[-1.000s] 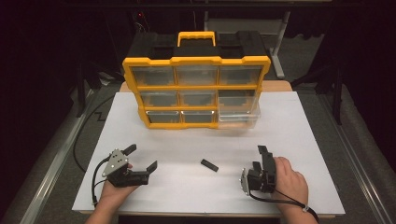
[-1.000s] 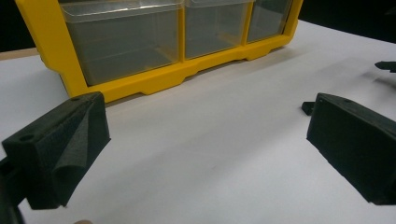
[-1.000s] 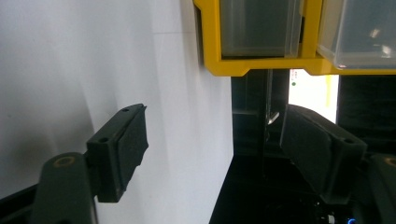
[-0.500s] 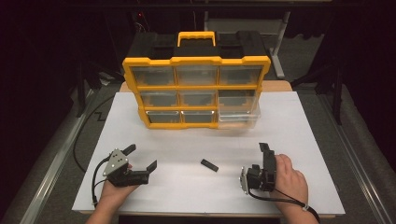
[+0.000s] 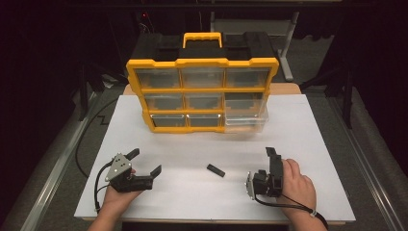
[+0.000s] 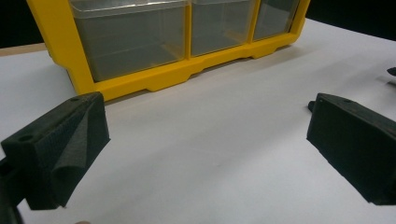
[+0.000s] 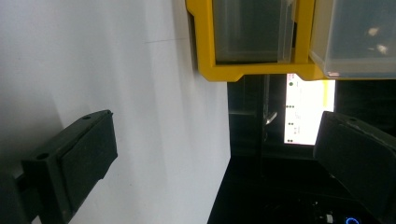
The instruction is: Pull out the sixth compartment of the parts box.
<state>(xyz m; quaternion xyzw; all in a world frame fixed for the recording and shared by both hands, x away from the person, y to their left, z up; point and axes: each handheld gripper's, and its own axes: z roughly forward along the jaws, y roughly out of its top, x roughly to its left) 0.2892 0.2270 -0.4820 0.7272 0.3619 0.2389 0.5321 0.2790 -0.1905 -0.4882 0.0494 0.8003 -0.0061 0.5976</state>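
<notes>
While both hands rest low in the high view, the bench (image 5: 312,144) is seen covered in white, with the yellow drawer organizer (image 5: 202,94) standing at upper centre; its lower right clear drawer (image 5: 245,120) is pulled out a little. The left gripper (image 5: 144,166) is held at lower left, its fingers (image 6: 60,149) spread wide with nothing between them. The right gripper (image 5: 272,161) is held at lower right, turned on its side, its fingers (image 7: 84,158) having just been opened, and nothing is seen between them.

The small black part (image 5: 216,170) lies flat on the bench between the two grippers, apart from both. Its long axis runs from upper left to lower right. It is judged somewhat nearer the right gripper, lying to the left of those fingers, so a reach leftward would be called for.
</notes>
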